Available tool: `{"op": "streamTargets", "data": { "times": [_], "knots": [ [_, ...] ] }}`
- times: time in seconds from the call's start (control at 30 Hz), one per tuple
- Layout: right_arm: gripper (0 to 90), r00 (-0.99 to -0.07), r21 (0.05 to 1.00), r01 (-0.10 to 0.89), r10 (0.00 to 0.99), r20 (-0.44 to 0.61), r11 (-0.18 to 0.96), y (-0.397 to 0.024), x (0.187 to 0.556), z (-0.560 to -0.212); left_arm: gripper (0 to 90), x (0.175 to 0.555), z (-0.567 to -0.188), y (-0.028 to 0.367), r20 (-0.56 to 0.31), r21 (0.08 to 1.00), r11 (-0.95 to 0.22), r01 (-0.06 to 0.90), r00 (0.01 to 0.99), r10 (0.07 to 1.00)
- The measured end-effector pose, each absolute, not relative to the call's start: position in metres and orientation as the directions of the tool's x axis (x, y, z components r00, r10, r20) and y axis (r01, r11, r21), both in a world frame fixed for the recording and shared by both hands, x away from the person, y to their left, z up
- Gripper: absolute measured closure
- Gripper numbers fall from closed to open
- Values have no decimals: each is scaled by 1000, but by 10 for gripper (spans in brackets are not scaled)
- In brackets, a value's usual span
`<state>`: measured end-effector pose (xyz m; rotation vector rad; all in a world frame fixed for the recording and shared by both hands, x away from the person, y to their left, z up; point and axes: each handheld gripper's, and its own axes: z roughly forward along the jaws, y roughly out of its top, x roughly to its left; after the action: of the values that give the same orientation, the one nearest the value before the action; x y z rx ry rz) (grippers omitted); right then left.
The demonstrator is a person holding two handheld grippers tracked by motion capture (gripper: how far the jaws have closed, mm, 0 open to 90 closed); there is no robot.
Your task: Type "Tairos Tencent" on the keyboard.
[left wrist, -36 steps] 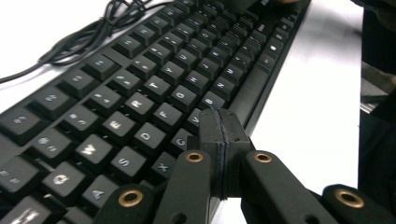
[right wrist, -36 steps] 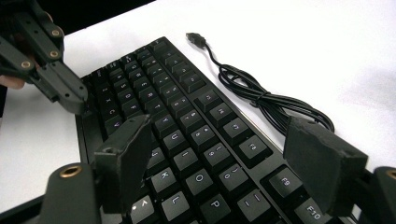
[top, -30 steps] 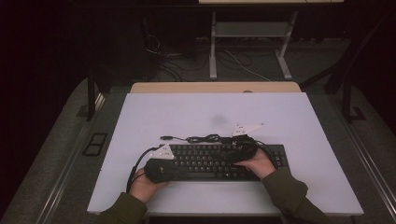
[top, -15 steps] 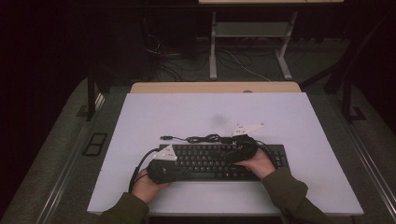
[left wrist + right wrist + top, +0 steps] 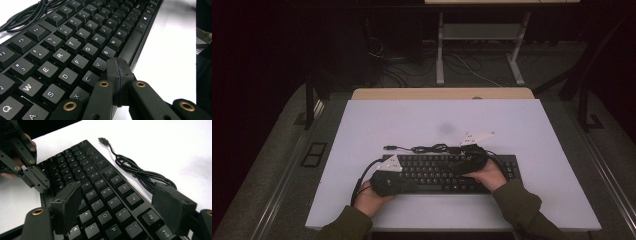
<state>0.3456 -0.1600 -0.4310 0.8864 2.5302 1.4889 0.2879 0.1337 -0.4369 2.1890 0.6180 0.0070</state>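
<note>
the keyboard lies flat near the front edge of the table, a bit right of the middle, with its long side along that edge. its cable sits in a loose bundle just behind it, and the plug lies bare on the table toward the left edge.

your left claw is shut tight with nothing in it. its tip hangs right over the bottom row of keys, close to the v key and the space bar. i cannot tell if it touches them. if you push down hard here, you could press the wrong key or pop a key cap off. if you push sideways, the whole keyboard could slide toward the front edge of the table.

your right claw is wide open and holds nothing. it hangs over the right half of the keys. one pad is on the cable side, so if you close it or swing toward the back edge of the table, it could catch the cable and drag it. then the keyboard would twist.

both claws are close over the same board, so moving them toward each other could make them bump.
</note>
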Motion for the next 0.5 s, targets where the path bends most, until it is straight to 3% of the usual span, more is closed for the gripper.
{"op": "streamTargets", "data": {
  "times": [0.5],
  "knots": [
    [234,-828,821,444,515,224,357,-161,346,-430,892,289,-433,135,-195,744,-513,429,873,447]
  ]
}}
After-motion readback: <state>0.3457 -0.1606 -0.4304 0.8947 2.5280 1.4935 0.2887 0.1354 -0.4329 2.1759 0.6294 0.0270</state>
